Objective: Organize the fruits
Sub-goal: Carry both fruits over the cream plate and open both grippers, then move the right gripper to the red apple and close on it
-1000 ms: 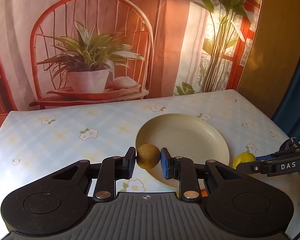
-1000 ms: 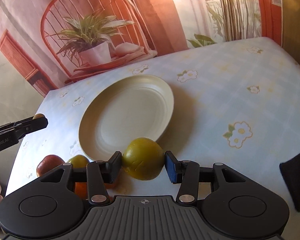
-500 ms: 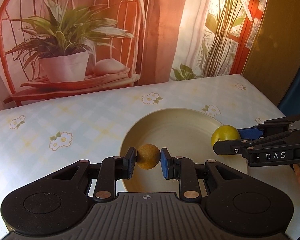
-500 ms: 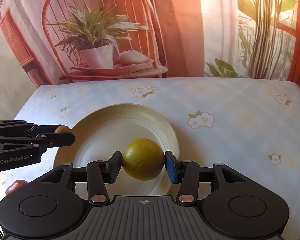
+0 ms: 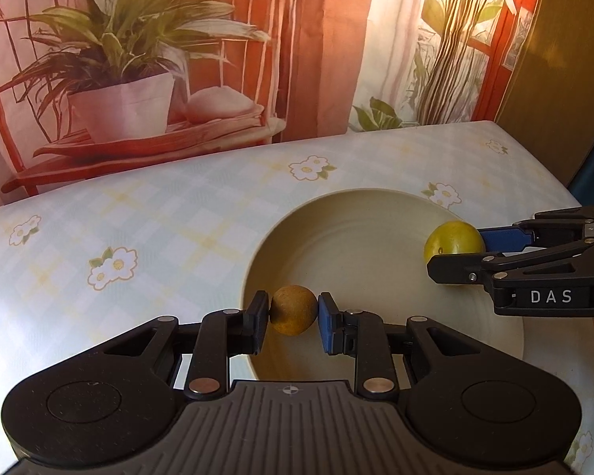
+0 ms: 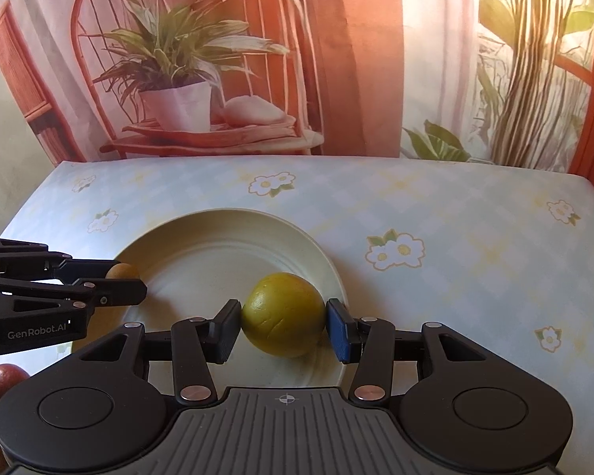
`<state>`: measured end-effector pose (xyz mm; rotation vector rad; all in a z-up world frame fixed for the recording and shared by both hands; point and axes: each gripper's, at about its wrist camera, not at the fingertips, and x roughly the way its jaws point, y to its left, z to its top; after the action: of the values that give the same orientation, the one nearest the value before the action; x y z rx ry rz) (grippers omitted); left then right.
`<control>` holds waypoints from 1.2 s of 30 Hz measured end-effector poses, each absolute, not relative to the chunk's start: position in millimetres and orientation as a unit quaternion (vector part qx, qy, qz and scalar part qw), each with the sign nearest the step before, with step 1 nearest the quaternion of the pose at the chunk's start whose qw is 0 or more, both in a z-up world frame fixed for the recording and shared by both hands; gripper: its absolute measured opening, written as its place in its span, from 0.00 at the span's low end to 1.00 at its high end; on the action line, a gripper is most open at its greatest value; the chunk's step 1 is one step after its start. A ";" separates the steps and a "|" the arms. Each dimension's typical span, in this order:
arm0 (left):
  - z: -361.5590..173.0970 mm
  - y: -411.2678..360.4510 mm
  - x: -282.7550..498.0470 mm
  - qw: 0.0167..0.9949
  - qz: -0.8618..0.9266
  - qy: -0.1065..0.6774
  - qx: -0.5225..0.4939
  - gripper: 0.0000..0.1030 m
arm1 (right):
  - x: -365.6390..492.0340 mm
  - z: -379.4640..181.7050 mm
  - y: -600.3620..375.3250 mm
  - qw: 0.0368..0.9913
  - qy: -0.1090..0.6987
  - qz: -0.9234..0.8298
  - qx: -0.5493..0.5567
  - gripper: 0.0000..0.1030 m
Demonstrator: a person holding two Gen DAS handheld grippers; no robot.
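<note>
The small brown fruit [image 5: 293,310] sits pinched between the two pads of my left tongs [image 5: 293,316], directly ahead of their hinge and over the near left rim of the cream plate [image 5: 360,213]; whether it touches the plate's surface I cannot tell. The larger yellow-green fruit [image 6: 283,313] is clamped between the pads of my right tongs [image 6: 283,326], one black pad on its left flank and one blue pad on its right, and it hangs over the right half of the plate [image 6: 202,253] as seen from the right wrist. From the left wrist, the right tongs [image 5: 455,253] enter from the right edge, ahead and to the right of my left tongs, carrying the yellow-green fruit [image 5: 453,240] over the far right rim of the plate. From the right wrist, the left tongs [image 6: 118,281] enter from the left edge, ahead and to the left of my right tongs, with the brown fruit [image 6: 119,270] just visible between their fingers at the plate's left rim. Behind and below the left side of my right tongs, a reddish fruit [image 6: 4,380] lies partly hidden. The plate rests on the bench [image 5: 158,213], covered with a pale checked cloth printed with white flowers. Beyond the bench's far edge hangs a printed backdrop [image 6: 186,79] showing a potted plant on a red chair.
</note>
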<state>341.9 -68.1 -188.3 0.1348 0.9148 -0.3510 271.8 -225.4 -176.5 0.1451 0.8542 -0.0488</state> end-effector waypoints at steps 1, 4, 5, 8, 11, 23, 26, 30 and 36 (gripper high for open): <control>-189.5 -67.3 343.0 0.878 -0.164 0.445 0.065 0.28 | 270.6 -176.8 -224.9 0.909 0.411 -0.025 0.070 0.42; -190.5 -67.3 344.6 0.876 -0.166 0.449 0.061 0.28 | 269.0 -177.0 -225.3 0.910 0.407 -0.028 0.076 0.42; -190.4 -68.3 344.2 0.876 -0.164 0.449 0.063 0.28 | 268.8 -176.7 -225.8 0.909 0.408 -0.029 0.079 0.42; -190.2 -69.9 344.6 0.875 -0.162 0.451 0.063 0.29 | 267.0 -175.8 -226.6 0.908 0.410 -0.030 0.082 0.42; -189.5 -68.2 344.5 0.874 -0.168 0.452 0.055 0.35 | 263.8 -174.8 -225.7 0.908 0.410 -0.033 0.084 0.42; -162.2 -45.8 324.9 0.889 -0.160 0.428 0.014 0.39 | 233.5 -152.5 -222.4 0.918 0.380 -0.042 0.100 0.42; -150.7 -32.2 315.9 0.896 -0.155 0.417 0.002 0.39 | 225.1 -146.8 -219.1 0.921 0.374 -0.042 0.105 0.42; -135.6 -9.4 300.9 0.903 -0.150 0.403 -0.010 0.39 | 213.2 -140.9 -211.9 0.923 0.367 -0.042 0.110 0.42; -121.9 30.8 274.6 0.907 -0.150 0.392 -0.018 0.39 | 201.3 -138.6 -193.3 0.924 0.365 -0.037 0.109 0.42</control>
<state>274.6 30.8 -121.9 -0.0370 0.8089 -0.3104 201.3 -193.3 -138.6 0.2246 0.7502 -0.0761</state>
